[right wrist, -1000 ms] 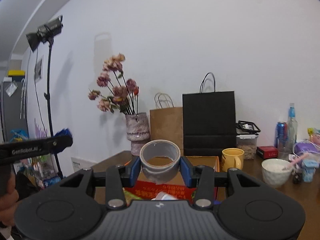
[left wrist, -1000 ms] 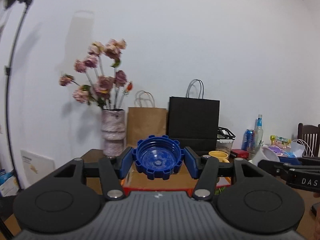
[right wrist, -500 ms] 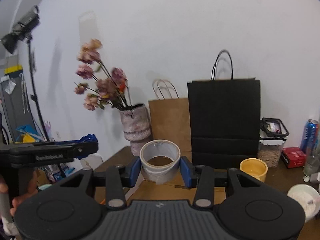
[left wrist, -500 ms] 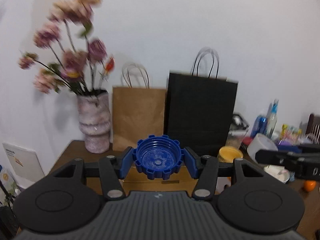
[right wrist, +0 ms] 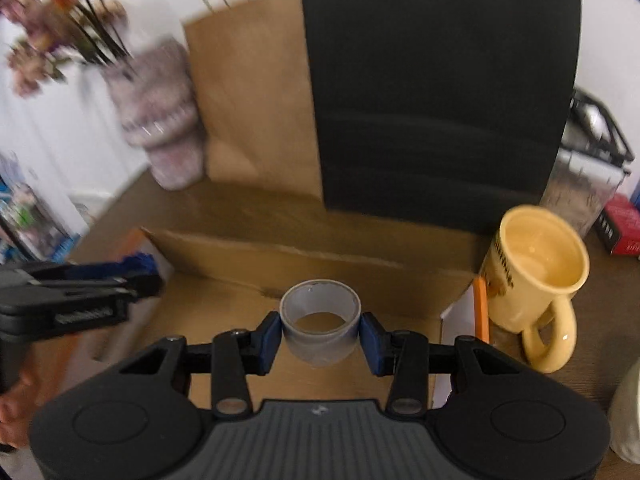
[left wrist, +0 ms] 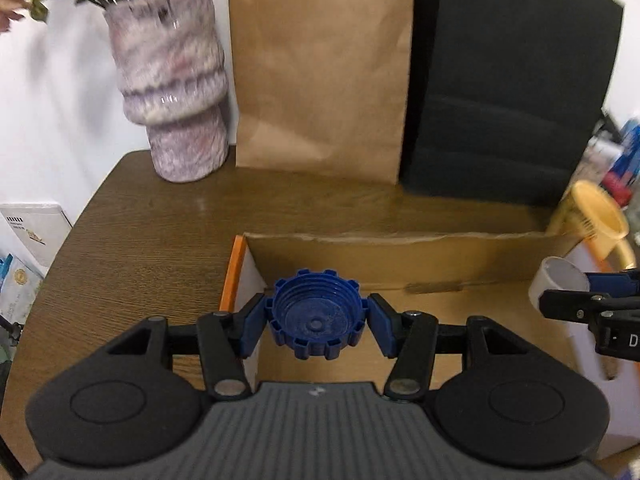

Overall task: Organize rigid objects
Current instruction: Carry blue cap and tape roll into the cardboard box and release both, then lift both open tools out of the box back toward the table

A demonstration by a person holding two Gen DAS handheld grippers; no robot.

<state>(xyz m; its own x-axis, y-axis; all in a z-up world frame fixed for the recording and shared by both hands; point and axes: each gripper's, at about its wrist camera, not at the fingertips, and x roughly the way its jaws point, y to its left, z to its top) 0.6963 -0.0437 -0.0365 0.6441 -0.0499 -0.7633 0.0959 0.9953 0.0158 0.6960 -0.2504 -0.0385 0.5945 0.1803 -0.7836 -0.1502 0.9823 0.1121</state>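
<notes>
- Gripping a blue ridged bottle cap, the left gripper has its blue pads pressed to the cap's two sides; the cap's open, threaded inside faces the camera.
- Holding a grey roll of tape in the same way, the right gripper has its pads closed on the roll's outer wall, hole facing up.
- Both held things hang over an open cardboard box with a brown inside and an orange strip along its left rim; cap at the left end, tape nearer the right end.
- On the right edge of the left wrist view, the right gripper's black body shows a white letter "D".
- On the left of the right wrist view, the left gripper's side carries a white line of print, too blurred to read.
- Just beside the box's right end stands a yellow mug with brown lettering on its side, not legible.
- Beyond the box lies the dark wooden table.
- Against the white wall stand a marbled pink vase of flowers, a brown paper bag and a black paper bag, side by side.
- Far right sits a red carton; its print is unreadable.
</notes>
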